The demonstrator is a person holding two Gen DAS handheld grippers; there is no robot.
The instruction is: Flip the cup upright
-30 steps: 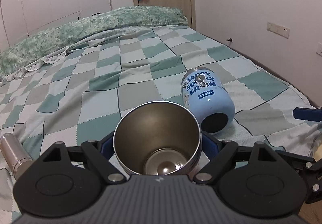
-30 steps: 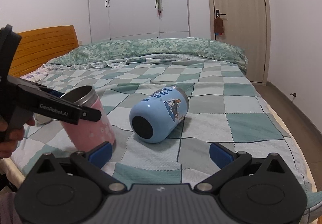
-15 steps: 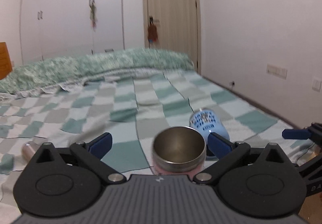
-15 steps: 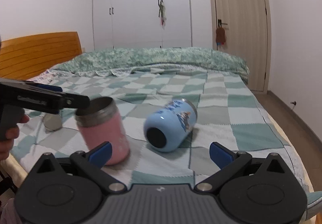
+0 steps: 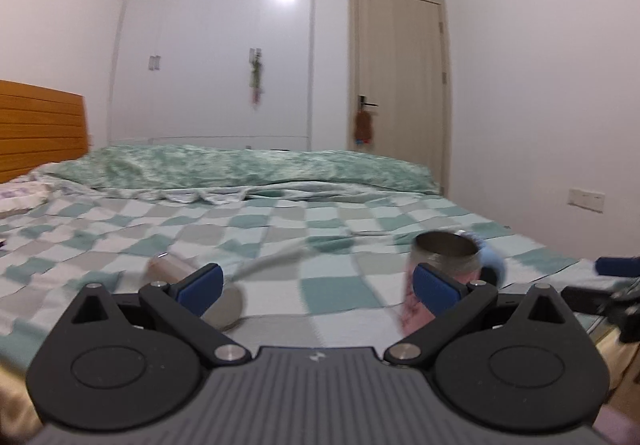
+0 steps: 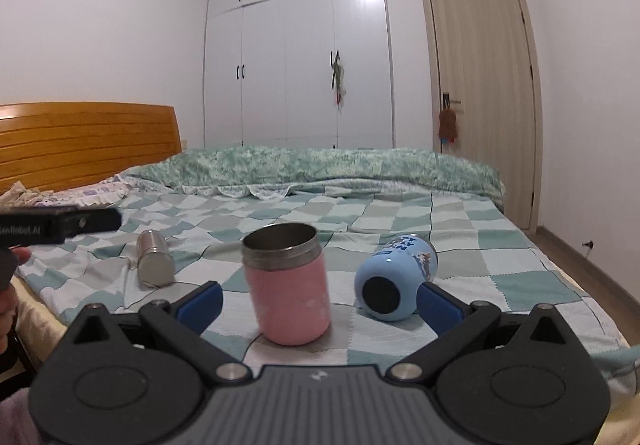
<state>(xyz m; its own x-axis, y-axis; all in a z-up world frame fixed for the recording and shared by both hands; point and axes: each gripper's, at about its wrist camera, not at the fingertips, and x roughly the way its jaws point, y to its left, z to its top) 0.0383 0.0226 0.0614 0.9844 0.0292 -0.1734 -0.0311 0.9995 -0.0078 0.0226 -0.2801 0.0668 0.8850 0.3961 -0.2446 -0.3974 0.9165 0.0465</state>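
Note:
A pink cup with a steel rim (image 6: 289, 285) stands upright on the checked bedspread (image 6: 500, 257), leaning slightly; it shows blurred in the left wrist view (image 5: 440, 269). A light blue cup (image 6: 396, 277) lies on its side to its right, base toward me, partly hidden behind the pink cup in the left wrist view (image 5: 494, 259). A steel bottle (image 6: 154, 259) lies on its side to the left and also shows in the left wrist view (image 5: 188, 277). My left gripper (image 5: 318, 283) is open and empty, off to the left of the pink cup. My right gripper (image 6: 320, 299) is open and empty, just short of both cups.
A folded green quilt (image 6: 320, 165) lies across the far side of the bed. A wooden headboard (image 6: 80, 141) is at the left. White wardrobes (image 6: 304, 57) and a door (image 6: 480, 93) stand behind. The bed's near edge lies just below the grippers.
My left gripper has let go of the pink cup, opened, and pulled back to the left. The pink cup now stands alone on the bed. My right gripper has dropped lower.

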